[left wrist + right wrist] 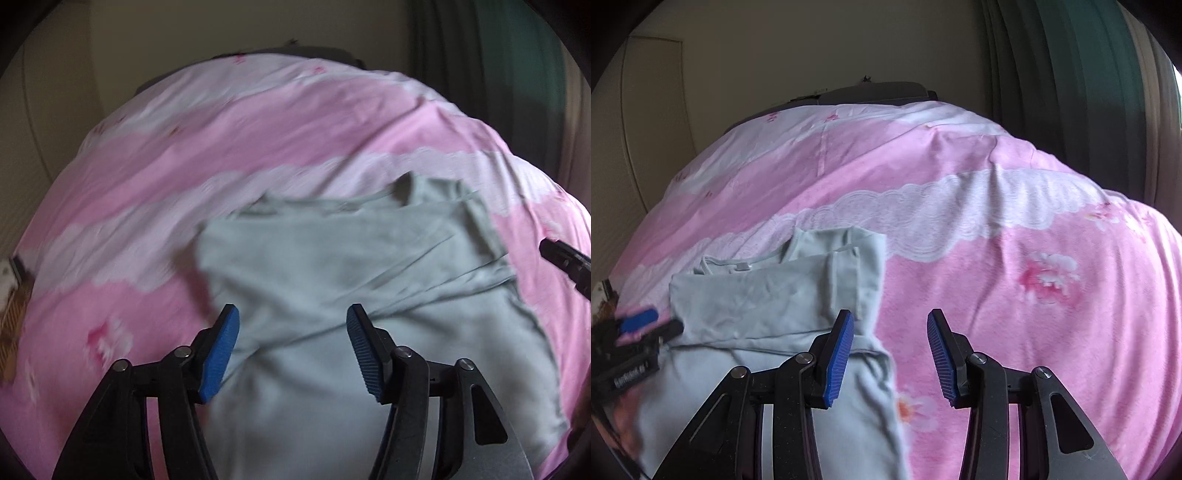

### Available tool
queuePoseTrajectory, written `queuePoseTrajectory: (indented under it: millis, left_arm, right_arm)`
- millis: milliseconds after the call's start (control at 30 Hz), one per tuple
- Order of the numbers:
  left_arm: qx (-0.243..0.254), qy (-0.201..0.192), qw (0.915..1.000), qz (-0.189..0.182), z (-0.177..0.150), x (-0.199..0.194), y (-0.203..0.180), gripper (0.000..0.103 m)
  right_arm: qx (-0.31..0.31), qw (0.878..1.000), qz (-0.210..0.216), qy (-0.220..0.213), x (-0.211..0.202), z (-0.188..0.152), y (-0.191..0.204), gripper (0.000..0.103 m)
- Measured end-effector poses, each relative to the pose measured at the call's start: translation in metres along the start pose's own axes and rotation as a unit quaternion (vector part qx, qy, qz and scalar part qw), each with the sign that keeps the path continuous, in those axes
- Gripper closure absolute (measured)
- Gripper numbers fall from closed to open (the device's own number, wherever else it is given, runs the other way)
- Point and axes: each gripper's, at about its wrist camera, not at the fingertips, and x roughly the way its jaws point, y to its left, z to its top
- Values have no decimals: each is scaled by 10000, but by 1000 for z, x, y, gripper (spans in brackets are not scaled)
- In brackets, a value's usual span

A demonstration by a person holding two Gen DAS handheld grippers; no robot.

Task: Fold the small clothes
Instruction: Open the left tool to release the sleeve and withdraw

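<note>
A pale grey-green garment (332, 280) lies flat on the pink bed cover, with a sleeve folded across its upper part. My left gripper (293, 325) is open and empty, hovering over the garment's lower middle. In the right wrist view the same garment (768, 306) lies at the lower left. My right gripper (891, 332) is open and empty, over the garment's right edge where it meets the cover. The left gripper (646, 325) shows at the left edge of the right wrist view, and a tip of the right gripper (565, 258) shows at the right edge of the left wrist view.
A pink and white flowered bed cover (1015, 229) fills both views. A cream wall (775, 55) and a dark headboard (871, 92) stand at the far end. Green curtains (1089, 92) hang at the right. A woven basket-like item (13, 325) sits at the bed's left edge.
</note>
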Motion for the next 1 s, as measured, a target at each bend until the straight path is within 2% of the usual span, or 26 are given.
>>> queuePoseTrajectory:
  millis: [167, 267, 367, 500, 667, 867, 1000]
  left_arm:
    - [-133, 223, 9996, 118, -17, 13, 25, 41]
    - [-16, 256, 9996, 76, -22, 15, 30, 41]
    - [160, 298, 9992, 212, -26, 20, 31, 41]
    - [-167, 417, 9985, 300, -27, 31, 46, 41]
    - [-586, 304, 9966, 502, -32, 27, 73, 39]
    - [-524, 269, 9980, 227, -39, 11, 72, 39]
    - [-434, 53, 9990, 10, -29, -7, 66, 37]
  right_arm:
    - [-252, 9996, 88, 27, 5, -6, 33, 60]
    - [-384, 9992, 133, 60, 8, -11, 49, 60]
    - [-474, 9988, 112, 93, 10, -15, 56, 60]
    - [-501, 9987, 22, 109, 13, -17, 57, 60]
    - [-552, 9983, -80, 150, 17, -19, 58, 60]
    - [-619, 9978, -144, 174, 19, -21, 55, 60]
    - [-651, 9977, -165, 113, 21, -17, 50, 60]
